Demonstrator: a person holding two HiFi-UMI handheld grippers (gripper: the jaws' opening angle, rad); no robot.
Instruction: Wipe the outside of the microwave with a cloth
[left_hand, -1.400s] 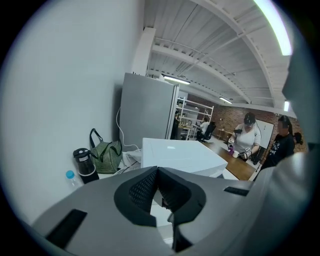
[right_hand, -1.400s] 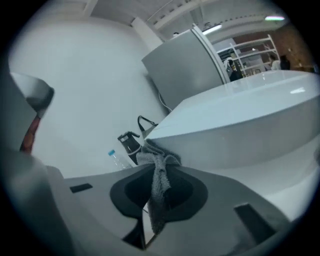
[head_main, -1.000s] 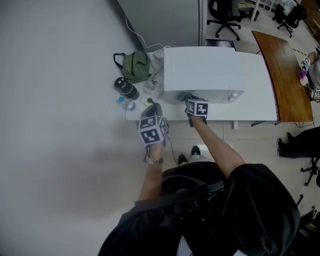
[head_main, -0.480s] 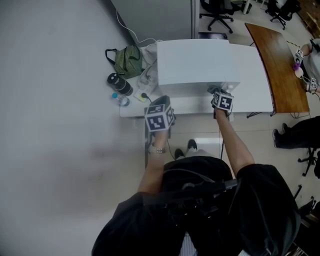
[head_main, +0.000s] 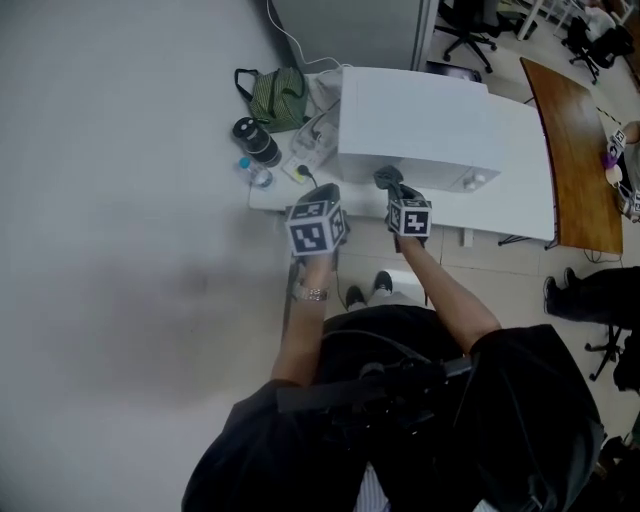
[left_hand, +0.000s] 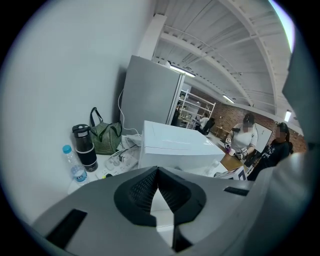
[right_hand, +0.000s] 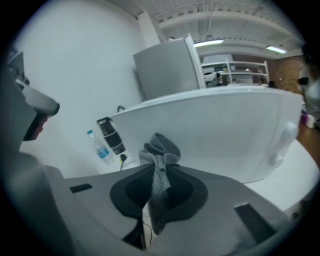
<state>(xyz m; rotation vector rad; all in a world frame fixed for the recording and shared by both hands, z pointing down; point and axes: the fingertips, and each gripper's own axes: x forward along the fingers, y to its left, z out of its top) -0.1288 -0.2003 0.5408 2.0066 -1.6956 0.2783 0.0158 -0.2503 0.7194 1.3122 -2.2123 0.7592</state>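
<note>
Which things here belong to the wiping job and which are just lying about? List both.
Job in hand:
- white microwave
- grey cloth, clamped in the right gripper

Lying about:
- green striped bag
- black flask
- small water bottle
- power strip
- left gripper, shut on nothing, idle

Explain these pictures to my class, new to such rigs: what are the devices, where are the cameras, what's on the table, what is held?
No robot: a person holds a two-jaw gripper in each hand. One picture looks down from a head camera; the other two look along each gripper's jaws. On the white table stand a white microwave, a black flask, a water bottle and a green bag. The right gripper pinches a grey cloth by the microwave's front; the left gripper is shut, empty.
</note>
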